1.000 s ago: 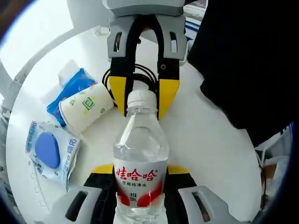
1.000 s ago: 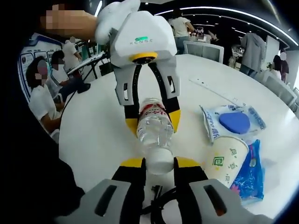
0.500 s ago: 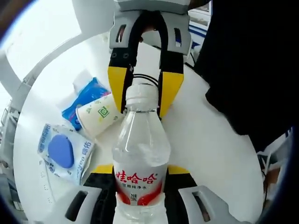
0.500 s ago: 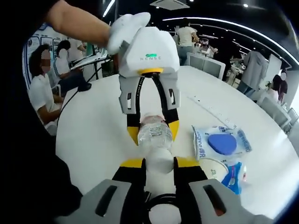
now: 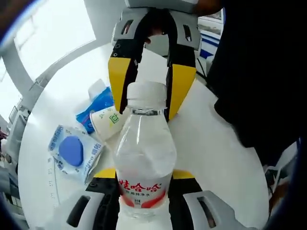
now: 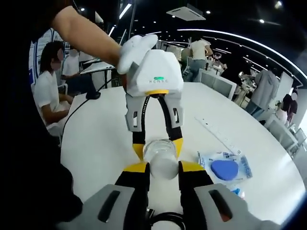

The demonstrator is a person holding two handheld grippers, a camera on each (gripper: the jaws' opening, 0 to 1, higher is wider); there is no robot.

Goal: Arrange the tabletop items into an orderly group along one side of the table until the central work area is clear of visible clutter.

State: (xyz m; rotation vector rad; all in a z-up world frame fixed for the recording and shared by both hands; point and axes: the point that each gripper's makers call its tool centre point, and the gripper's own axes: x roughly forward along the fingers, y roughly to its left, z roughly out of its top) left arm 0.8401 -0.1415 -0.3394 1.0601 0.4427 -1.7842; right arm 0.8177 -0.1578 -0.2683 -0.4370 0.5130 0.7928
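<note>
A clear water bottle (image 5: 144, 158) with a red-and-white label is held in the air between both grippers. My left gripper (image 5: 144, 189) is shut on its lower body. My right gripper (image 5: 148, 93) comes in from the top of the left gripper view, its yellow fingers closed on the white cap (image 5: 146, 92). In the right gripper view the cap (image 6: 163, 168) sits between my right gripper's (image 6: 163, 167) own tips, and the left gripper (image 6: 158, 147) grips the bottle (image 6: 158, 149) from the far side. A paper cup (image 5: 108, 122) lies on its side on the white table (image 5: 211, 143).
A blue tissue pack (image 5: 98, 103) lies behind the cup. A wipes pack (image 5: 72, 151) with a blue lid lies beside it, also visible as the wipes pack (image 6: 223, 167) at the right. The person's dark clothing fills the right. Seated people and chairs stand beyond the table (image 6: 100, 134).
Both grippers have lifted the bottle higher above the table, so the cup and packs look smaller and farther. Both grips are unchanged.
</note>
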